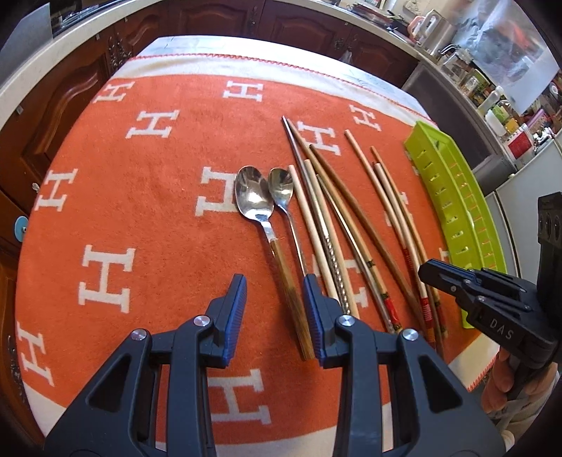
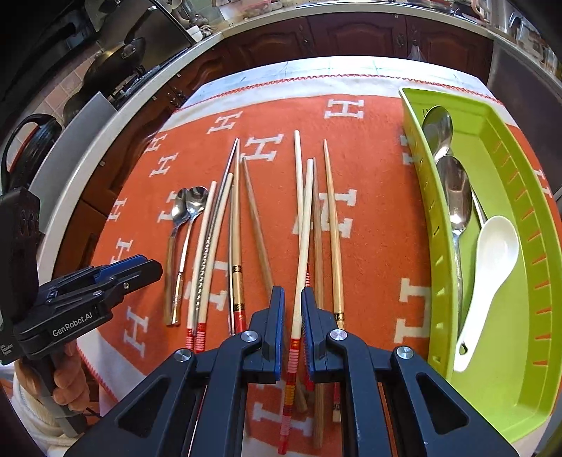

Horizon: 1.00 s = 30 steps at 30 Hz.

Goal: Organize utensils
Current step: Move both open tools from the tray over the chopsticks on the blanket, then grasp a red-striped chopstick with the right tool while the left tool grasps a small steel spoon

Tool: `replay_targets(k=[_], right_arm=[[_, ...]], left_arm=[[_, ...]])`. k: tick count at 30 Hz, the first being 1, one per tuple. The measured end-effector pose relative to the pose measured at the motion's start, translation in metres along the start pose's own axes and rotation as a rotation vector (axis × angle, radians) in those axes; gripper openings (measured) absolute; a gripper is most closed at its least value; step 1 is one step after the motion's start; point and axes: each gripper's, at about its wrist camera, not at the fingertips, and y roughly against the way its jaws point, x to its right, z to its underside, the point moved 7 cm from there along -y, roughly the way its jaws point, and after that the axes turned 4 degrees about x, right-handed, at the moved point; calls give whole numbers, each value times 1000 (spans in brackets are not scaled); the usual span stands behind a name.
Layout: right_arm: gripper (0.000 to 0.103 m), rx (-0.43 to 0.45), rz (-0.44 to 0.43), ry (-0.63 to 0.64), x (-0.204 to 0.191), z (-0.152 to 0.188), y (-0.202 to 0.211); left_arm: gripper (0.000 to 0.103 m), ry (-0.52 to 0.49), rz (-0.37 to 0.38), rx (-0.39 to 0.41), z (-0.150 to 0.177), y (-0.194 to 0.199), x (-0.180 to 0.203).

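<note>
The chopstick with the red-banded handle [image 2: 302, 246] lay on the orange cloth [image 2: 379, 253] just left of the green tray [image 2: 527, 253], crossing its neighbours in the loose chopsticks [image 2: 318, 225] there. My right gripper [image 2: 292, 302] had its jaws drawn nearly together around that stick; I could not tell whether the pads were truly pressing on it. To do this well, I judged I should confirm the pinch sat on that one stick alone, lift it straight up clear of the crossed ones, then lay it lengthways in the tray beside the metal spoons [image 2: 453, 190] and white spoon [image 2: 491, 267] already there.

Farther left of the tray, my left gripper [image 1: 275, 302] hung partly open over the wooden-handled spoon [image 1: 261, 218], its handle between the jaws but untouched. A second spoon [image 1: 282, 190] lay touching it.

The cloth, patterned with white letters, covered a table [image 2: 246, 75]. Beyond the tray's far end ran dark wooden cabinets [image 2: 351, 31] under a pale countertop, with pans [image 2: 116, 59] on the left.
</note>
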Motion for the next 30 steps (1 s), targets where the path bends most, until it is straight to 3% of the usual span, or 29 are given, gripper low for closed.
replay_targets(k=[10, 15, 18, 30], right_arm=[[6, -15, 22, 6, -3, 1, -19], [6, 15, -24, -19, -4, 0, -11], [6, 36, -42, -39, -4, -2, -3], [6, 129, -95, -87, 5, -8, 49]], left_arm=[[28, -9, -61, 29, -11, -19, 2], [9, -5, -69, 37, -16, -24, 4], [5, 4, -82, 48, -18, -25, 4], [4, 37, -87, 92, -18, 16, 6]])
